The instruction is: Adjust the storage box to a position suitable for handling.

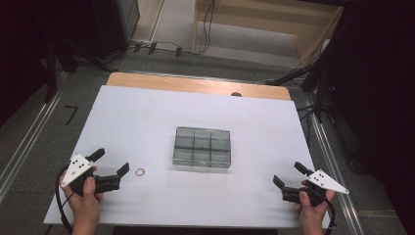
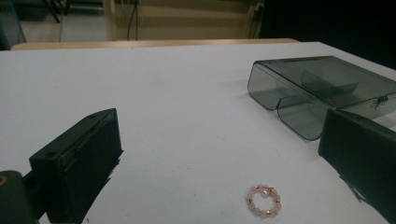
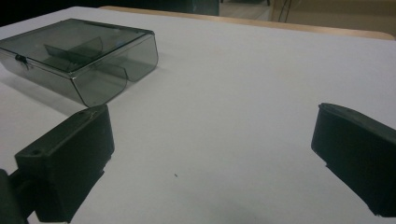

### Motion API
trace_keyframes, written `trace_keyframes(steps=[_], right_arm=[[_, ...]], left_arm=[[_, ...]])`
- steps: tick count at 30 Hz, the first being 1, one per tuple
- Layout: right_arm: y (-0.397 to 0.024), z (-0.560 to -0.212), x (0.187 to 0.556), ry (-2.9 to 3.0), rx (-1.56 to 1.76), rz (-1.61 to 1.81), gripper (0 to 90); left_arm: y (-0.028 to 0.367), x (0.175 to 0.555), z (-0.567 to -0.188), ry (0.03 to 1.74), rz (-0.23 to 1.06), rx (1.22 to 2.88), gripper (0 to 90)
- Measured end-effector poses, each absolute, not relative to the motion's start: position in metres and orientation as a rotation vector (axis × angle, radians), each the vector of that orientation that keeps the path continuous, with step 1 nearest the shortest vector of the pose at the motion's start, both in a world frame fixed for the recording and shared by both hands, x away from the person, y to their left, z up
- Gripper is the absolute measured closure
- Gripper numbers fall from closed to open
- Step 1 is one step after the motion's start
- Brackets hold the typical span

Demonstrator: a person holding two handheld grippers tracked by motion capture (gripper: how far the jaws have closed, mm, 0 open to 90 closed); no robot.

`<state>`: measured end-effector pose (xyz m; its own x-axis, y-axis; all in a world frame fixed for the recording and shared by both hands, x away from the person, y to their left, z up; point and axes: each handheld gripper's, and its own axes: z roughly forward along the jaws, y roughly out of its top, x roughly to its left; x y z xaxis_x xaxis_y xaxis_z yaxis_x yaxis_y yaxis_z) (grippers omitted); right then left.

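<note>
**Operator:** State the position of the bracelet and the reason the left gripper sits where it does.

**Technician:** The bracelet (image 1: 140, 172), a small ring of pink and gold beads, lies flat on the white table (image 1: 147, 117), near the front edge and well apart from the box (image 1: 202, 147). The left gripper (image 1: 113, 165) rests low on the table just beside it, jaws spread wide and holding nothing. In the left gripper view the bracelet (image 2: 264, 200) lies between the two jaws and slightly ahead of them, not touching either. That alignment suggests a pickup approach: the opening is already aimed at the beads.

**Operator:** And the right gripper?

**Technician:** The right gripper (image 1: 288, 178) rests at the front right corner of the table, jaws likewise spread and empty. It points toward the box (image 3: 81, 58), which stands in the middle of the table. A probable reason: it is placed to steady or open the box while the other side handles the bracelet.

**Operator:** Describe the box.

**Technician:** Smoky clear plastic, lid closed, with inner dividers forming six compartments. A small clasp (image 3: 19, 59) shows on one long side. All compartments appear empty.

**Operator:** Surface and surroundings?

**Technician:** A plain white cover lies over the table, with a wood strip (image 1: 195, 84) exposed along the far edge. Beyond it are a grey floor, cables (image 1: 161, 47) and dark equipment on both sides.
</note>
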<state>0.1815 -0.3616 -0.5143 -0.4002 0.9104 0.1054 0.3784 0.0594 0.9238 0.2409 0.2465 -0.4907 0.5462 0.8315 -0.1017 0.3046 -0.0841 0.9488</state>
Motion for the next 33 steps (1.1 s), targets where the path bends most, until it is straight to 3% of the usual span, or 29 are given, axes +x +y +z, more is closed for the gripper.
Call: trace_keyframes(steps=[7, 15, 33], right_arm=[[-0.355, -0.506, 0.183, 1.835, 1.249, 1.358, 0.0], [-0.335, -0.491, 0.19, 1.894, 1.217, 1.4, 6.7], [-0.275, -0.467, 0.22, 1.988, 1.128, 1.438, 67.4]], left_arm=[[0.227, 0.238, -0.481, 0.934, 0.579, 1.681, 0.0], [0.209, 0.237, -0.47, 0.922, 0.522, 1.671, 0.0], [0.179, 0.248, -0.459, 0.867, 0.473, 1.708, 1.4]])
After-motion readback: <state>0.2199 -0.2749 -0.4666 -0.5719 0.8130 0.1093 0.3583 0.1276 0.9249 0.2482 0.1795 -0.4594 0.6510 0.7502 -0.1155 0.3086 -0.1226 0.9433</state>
